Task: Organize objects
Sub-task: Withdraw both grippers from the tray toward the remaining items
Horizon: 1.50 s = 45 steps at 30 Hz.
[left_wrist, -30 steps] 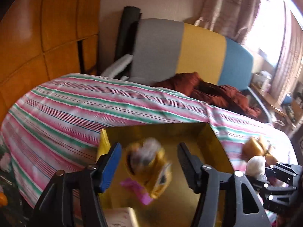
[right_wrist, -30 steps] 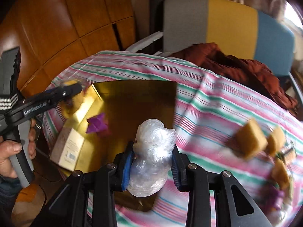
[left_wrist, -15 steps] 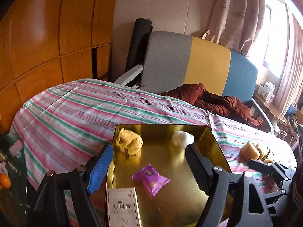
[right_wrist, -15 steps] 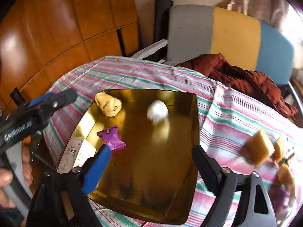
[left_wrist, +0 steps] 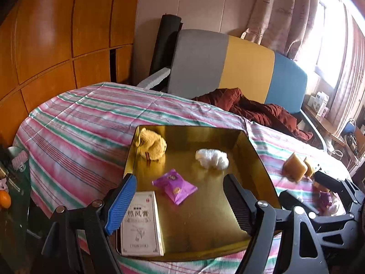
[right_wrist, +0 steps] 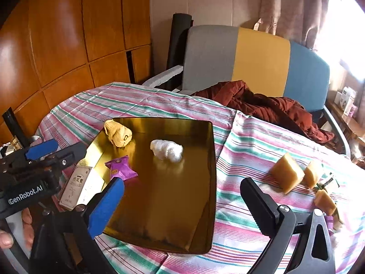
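I am holding my right gripper point(right_wrist: 182, 194) with its jaws just having swung wide and nothing between them, and my left gripper point(left_wrist: 180, 196) is also gaping empty over the near end of the gold tray point(right_wrist: 205, 205). Inside the tray a white box point(left_wrist: 141, 226) and a purple packet point(left_wrist: 174, 188) are lying nearest me, while the clear plastic bag point(right_wrist: 166, 149) and the yellow plush point(right_wrist: 118, 134) are sitting toward its far end. Out on the striped tablecloth point(right_wrist: 239, 159), well right of the tray, several yellow sponge blocks point(right_wrist: 287, 175) are waiting.

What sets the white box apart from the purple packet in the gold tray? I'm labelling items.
The white box is rigid, rectangular and printed; the purple packet is soft, crinkled and smaller. The box sits against the tray's near-left corner; the packet lies nearer the middle. Neither is gripped.
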Available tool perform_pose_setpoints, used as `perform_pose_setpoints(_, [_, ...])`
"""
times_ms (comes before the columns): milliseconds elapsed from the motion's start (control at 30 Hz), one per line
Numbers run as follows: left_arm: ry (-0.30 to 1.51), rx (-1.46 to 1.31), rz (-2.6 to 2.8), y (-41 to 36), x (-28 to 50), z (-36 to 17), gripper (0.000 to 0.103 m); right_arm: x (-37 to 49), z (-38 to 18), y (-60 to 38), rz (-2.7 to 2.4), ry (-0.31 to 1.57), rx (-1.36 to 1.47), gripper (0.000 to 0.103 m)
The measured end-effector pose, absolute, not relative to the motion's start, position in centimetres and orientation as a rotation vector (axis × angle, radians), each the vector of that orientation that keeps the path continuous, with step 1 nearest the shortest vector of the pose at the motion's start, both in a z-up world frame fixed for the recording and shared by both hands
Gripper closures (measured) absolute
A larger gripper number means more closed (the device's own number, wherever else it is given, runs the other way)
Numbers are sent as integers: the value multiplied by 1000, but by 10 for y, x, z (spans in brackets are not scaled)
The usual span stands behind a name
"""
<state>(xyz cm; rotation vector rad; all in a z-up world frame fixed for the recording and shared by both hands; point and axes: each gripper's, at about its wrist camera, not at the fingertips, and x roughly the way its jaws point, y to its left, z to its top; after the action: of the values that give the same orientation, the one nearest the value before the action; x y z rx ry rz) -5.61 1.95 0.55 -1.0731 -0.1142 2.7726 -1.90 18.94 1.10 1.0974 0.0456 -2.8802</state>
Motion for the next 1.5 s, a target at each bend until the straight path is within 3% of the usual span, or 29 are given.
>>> perform_pose_setpoints(967, [19, -1082, 2710, 49, -33, 0, 23, 6, -1, 223, -2945, -44, 1110, 0])
perform_pose_setpoints(1500, [-44, -1085, 2577, 65, -35, -3, 23, 18, -17, 271, -2999, -166, 1191, 0])
